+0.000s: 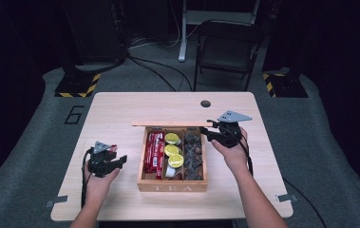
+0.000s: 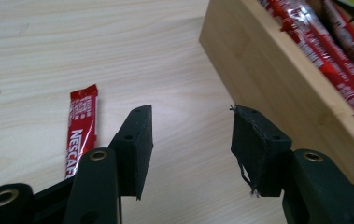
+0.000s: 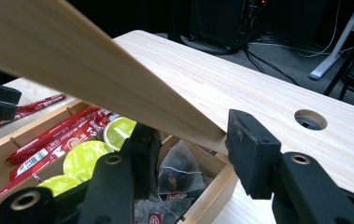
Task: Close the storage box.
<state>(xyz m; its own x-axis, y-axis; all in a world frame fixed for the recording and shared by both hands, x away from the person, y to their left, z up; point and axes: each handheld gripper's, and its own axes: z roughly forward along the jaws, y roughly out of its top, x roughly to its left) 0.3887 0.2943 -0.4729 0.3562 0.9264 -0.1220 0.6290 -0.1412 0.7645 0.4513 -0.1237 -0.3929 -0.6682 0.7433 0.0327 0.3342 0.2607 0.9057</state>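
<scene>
red coffee stick (image 2: pixel 82 125) on the table, wooden lid (image 3: pixel 95 79) held up over the tea box (image 1: pixel 172 186).

left gripper (image 2: pixel 191 140) has its jaws apart with nothing between them; the stick lies flat just off the outer side of its left jaw, long axis running roughly along the jaws, far end pointing away from the hand, box wall beyond the right jaw. right gripper (image 3: pixel 191 140) sits at the raised lid's corner, lid edge between its jaws, the near jaw hidden behind it; a clamp cannot be told. lid's long edge runs across the box's back.
</scene>
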